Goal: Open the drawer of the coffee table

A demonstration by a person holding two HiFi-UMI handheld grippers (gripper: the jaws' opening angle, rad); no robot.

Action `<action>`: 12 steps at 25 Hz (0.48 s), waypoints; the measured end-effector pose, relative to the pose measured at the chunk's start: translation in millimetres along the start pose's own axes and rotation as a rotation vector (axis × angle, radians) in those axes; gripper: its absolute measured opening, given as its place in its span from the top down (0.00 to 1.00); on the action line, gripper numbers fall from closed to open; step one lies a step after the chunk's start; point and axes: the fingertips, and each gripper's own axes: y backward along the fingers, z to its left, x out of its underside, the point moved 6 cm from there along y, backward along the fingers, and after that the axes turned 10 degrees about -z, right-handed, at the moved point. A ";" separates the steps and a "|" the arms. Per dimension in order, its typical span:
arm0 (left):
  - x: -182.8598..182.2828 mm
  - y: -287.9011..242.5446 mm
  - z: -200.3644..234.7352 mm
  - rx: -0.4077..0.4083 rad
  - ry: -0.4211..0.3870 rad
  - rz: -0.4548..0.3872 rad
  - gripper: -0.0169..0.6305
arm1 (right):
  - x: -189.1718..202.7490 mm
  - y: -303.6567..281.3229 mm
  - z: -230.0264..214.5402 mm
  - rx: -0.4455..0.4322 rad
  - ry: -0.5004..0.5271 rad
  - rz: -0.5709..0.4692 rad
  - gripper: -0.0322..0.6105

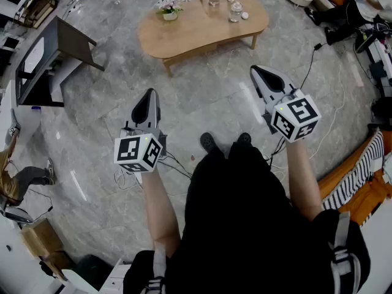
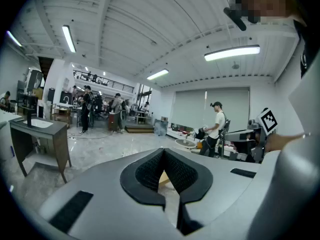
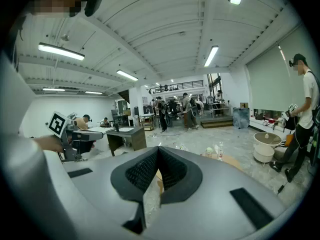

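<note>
Plainly, left tongs [image 1: 149, 94] and right tongs [image 1: 257, 71] are clenched empty — the coffee table [image 1: 202, 26] hides its drawer.

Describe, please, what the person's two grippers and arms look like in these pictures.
The left gripper and the right gripper each have a pale grey shell narrowing to tongs lined with black textured pads. Each carries a white cube with black square markers: the left cube and the right cube. The forearms are bare; the person wears black clothes with grey shoulder straps.
</note>
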 end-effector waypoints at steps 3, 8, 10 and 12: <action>2.5 3.2 -4.5 0.002 0.005 0.002 0.95 | 0.2 5.6 5.3 -0.010 0.011 0.006 0.93; 3.7 4.8 -11.4 0.018 0.004 0.000 0.95 | 0.5 13.0 7.4 -0.004 0.015 0.005 0.93; 4.2 5.4 -12.2 0.022 0.005 -0.002 0.95 | -2.1 12.8 8.4 -0.002 -0.004 -0.024 0.93; 5.1 6.3 -12.0 0.023 0.005 -0.005 0.95 | -2.7 11.2 8.9 -0.002 -0.022 -0.041 0.93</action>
